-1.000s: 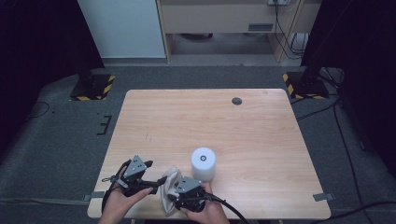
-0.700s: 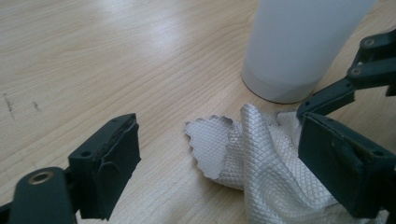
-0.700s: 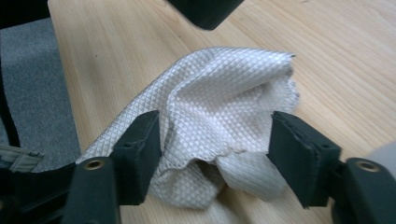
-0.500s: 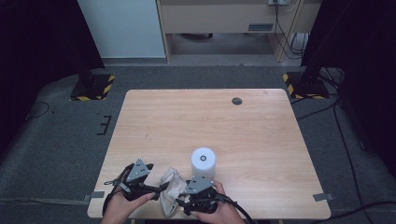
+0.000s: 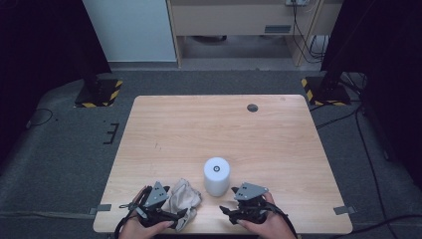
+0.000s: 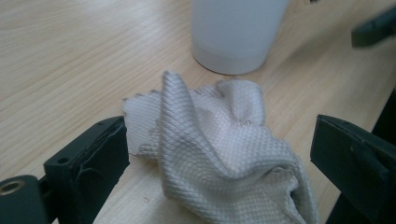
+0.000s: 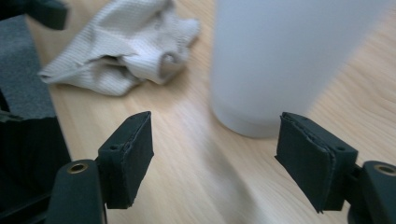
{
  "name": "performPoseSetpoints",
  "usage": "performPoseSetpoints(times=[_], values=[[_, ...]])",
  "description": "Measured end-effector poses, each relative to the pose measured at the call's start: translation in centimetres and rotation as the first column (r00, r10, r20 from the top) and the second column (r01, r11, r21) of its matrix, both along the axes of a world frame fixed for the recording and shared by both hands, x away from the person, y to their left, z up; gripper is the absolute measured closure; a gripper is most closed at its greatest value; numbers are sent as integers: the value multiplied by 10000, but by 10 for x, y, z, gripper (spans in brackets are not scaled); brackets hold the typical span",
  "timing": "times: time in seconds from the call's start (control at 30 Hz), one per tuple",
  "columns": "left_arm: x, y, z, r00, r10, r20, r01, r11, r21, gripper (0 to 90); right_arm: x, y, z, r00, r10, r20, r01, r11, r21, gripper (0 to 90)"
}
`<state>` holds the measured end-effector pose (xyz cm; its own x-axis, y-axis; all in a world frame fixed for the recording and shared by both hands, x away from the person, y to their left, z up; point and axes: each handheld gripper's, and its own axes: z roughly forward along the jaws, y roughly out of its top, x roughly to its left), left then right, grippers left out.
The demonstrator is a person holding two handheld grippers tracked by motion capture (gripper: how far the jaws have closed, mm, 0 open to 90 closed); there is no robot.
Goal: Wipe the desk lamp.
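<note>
Left gripper (image 6: 219, 154) sits wide open at the near edge of the table (image 5: 209, 129), its two black jaws straddling a crumpled cloth (image 6: 224, 154) without pinching it; the weave lies slack between them, close to the one jaw and clear of the other. Right gripper (image 7: 215, 154) is likewise spread wide and empty, aimed at the base of a white cup (image 7: 289, 60) that stands upright just ahead of its jaws, not yet between them. From the high view the cloth (image 5: 183, 198) lies bunched near the front edge, just beside the cup (image 5: 217, 175) on its left, with the left gripper (image 5: 171, 219) at the cloth's near side and the right gripper (image 5: 230, 213) just right of the cup's foot. Whether cloth and cup touch cannot be told. Judged step: both tools are lined up for a pick, cloth on the left, cup on the right, with neither grasp made. Next move likely calls for the left jaws to close on a thick fold rather than a loose corner, and for the right gripper to advance until the cup sits squarely between its jaws before closing, gently enough not to tip it.
</note>
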<state>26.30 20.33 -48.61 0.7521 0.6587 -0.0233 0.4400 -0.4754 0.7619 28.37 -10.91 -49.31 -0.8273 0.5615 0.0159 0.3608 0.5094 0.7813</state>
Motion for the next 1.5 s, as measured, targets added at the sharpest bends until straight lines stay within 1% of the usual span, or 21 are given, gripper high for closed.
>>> performPoseSetpoints(times=[0.1, 0.17, 0.2, 0.27, 0.3, 0.33, 0.4, 0.5, 0.57, 0.7, 0.83, 0.9, 0.93, 1.0, 1.07, 1.1, 1.13, 1.23, 1.33, 1.4, 1.5], values=[[-1, -5, -2, 9998, -162, 141, 159, 9997, 200, 37, 4, -13, 3, 9995, -320, 42, 321, 9995, -23, 266], [1, -7, -5, 9998, -137, -109, 141, 9993, 343, 37, 8, -21, 4, 9983, -582, 31, 582, 9983, -47, 263], [2, -8, -6, 9999, -110, -111, 115, 9989, 453, 37, 10, -25, 4, 9971, -754, -23, 754, 9972, 4, 263], [3, -7, -7, 9999, -106, 39, 104, 9985, 541, 37, 14, -33, 5, 9935, -1127, -130, 1130, 9934, 203, 269], [4, -8, -7, 9999, -144, 22, 142, 9985, 533, 38, 16, -37, 6, 9911, -1306, -251, 1313, 9909, 303, 268], [5, -8, -9, 9998, -201, -11, 201, 9982, 573, 38, 17, -39, 6, 9895, -1422, -242, 1429, 9892, 318, 268], [7, -11, -12, 9992, -385, -62, 388, 9960, 810, 38, 20, -45, 7, 9848, -1715, -267, 1725, 9843, 368, 268], [11, -13, -17, 9978, -533, -394, 573, 9925, 1077, 43, 24, -55, 7, 9761, -2139, -380, 2157, 9752, 497, 272], [15, -12, -21, 9971, -580, -495, 639, 9897, 1277, 39, 25, -58, 7, 9734, -2252, -412, 2272, 9723, 541, 272], [23, -9, -27, 9946, -550, -879, 663, 9891, 1313, 48, 27, -59, 5, 9719, -2313, -431, 2332, 9712, 485, 269], [24, -10, -31, 9896, -731, -1237, 905, 9859, 1410, 150, 27, -60, 5, 9719, -2317, -414, 2335, 9712, 472, 264], [25, -11, -31, 9857, -863, -1446, 1055, 9857, 1311, 216, 27, -61, 5, 9705, -2367, -462, 2388, 9699, 480, 264], [26, -11, -32, 9837, -866, -1574, 1055, 9876, 1162, 247, 27, -61, 5, 9706, -2363, -464, 2384, 9700, 475, 265], [27, -9, -31, 9827, -914, -1609, 1101, 9877, 1113, 288, 27, -60, 4, 9704, -2371, -460, 2390, 9701, 430, 265], [27, -9, -31, 9823, -936, -1626, 1117, 9880, 1063, 367, 27, -59, 4, 9710, -2347, -457, 2366, 9708, 405, 265], [27, -8, -29, 9793, -1083, -1710, 1265, 9870, 991, 439, 27, -59, 4, 9713, -2338, -440, 2355, 9711, 387, 265], [27, -8, -29, 9784, -1113, -1739, 1293, 9870, 956, 494, 28, -59, 4, 9710, -2351, -444, 2368, 9708, 384, 265], [28, -8, -28, 9761, -1226, -1793, 1392, 9868, 832, 605, 28, -59, 3, 9688, -2437, -460, 2455, 9685, 409, 267], [30, -5, -25, 9805, -1061, -1655, 1211, 9891, 832, 710, 29, -60, 3, 9682, -2466, -430, 2483, 9677, 428, 267], [32, -2, -23, 9833, -937, -1561, 1081, 9904, 863, 746, 28, -61, 4, 9687, -2450, -391, 2467, 9679, 483, 267], [33, 1, -19, 9878, -744, -1367, 848, 9938, 716, 768, 28, -60, 4, 9698, -2407, -390, 2424, 9689, 498, 253]])
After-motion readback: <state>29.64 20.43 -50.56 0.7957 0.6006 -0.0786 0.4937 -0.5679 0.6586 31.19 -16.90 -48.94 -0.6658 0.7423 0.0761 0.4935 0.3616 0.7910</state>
